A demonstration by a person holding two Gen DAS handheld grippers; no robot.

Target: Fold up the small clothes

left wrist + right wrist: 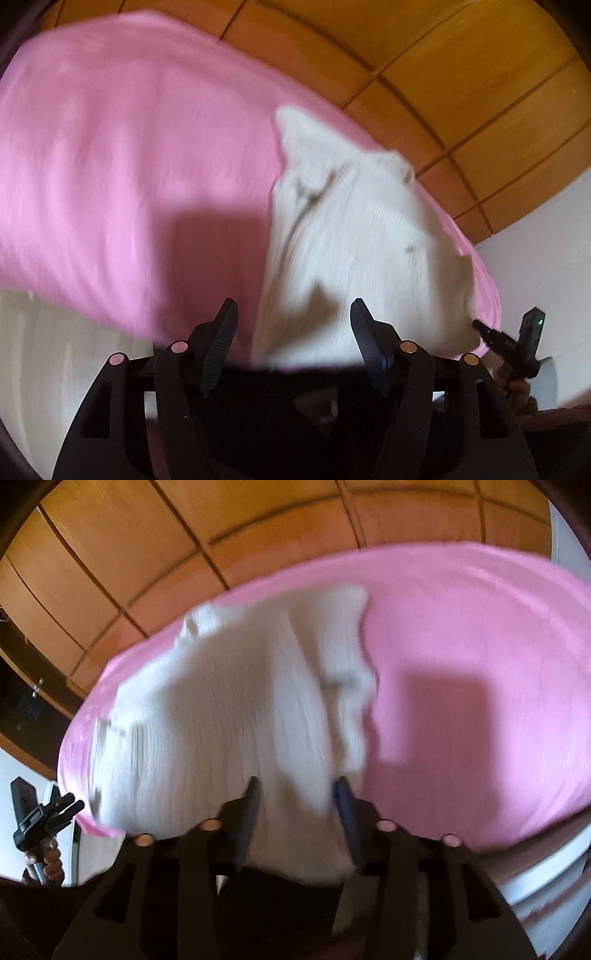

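A white garment (229, 720) lay on the pink sheet (461, 646). The left claw (293, 314) stood open. Cloth sat between the right claw's (297, 790) parted fingers, grip unclear.

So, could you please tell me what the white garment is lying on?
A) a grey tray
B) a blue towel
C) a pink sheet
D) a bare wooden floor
C: the white garment lies crumpled on the pink sheet, with wooden panels only beyond the sheet's edge.

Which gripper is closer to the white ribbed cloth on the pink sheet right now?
Right. The right gripper has the white ribbed cloth lying between its parted jaws. The left gripper sits at the cloth's edge, over the pink sheet.
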